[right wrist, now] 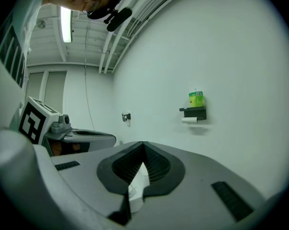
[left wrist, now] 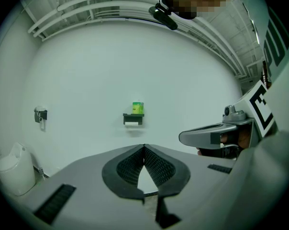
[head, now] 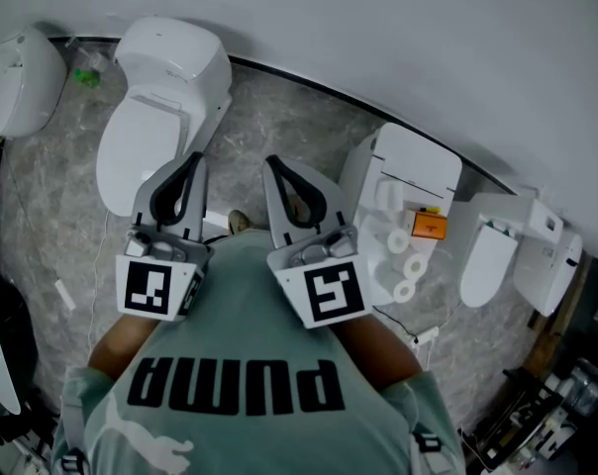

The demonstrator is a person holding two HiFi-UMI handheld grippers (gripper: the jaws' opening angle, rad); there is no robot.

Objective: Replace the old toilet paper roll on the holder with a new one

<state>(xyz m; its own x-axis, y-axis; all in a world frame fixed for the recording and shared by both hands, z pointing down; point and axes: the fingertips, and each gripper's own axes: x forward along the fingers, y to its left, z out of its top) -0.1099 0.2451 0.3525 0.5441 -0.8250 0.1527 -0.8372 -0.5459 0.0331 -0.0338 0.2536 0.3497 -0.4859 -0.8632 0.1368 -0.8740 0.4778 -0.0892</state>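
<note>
Head view looks steeply down on a person's green shirt (head: 240, 364) and both tools, held side by side above a grey marbled floor (head: 279, 117). The left hand-held gripper (left wrist: 144, 146) has its jaws closed tip to tip with nothing gripped. The right hand-held gripper (right wrist: 143, 143) is closed the same way and also holds nothing.

Three new paper rolls (head: 415, 265) lie at the right of the head view, on a white toilet (head: 418, 166), next to an orange item (head: 430, 226). Another toilet (head: 165, 97) stands at the upper left.

In the left gripper view the black holder (left wrist: 133, 118) is fixed to the white wall (left wrist: 87, 80) at mid-frame, well apart from the jaws. A white roll (left wrist: 131, 124) hangs under it and a green pack (left wrist: 138, 107) stands on top.
</note>
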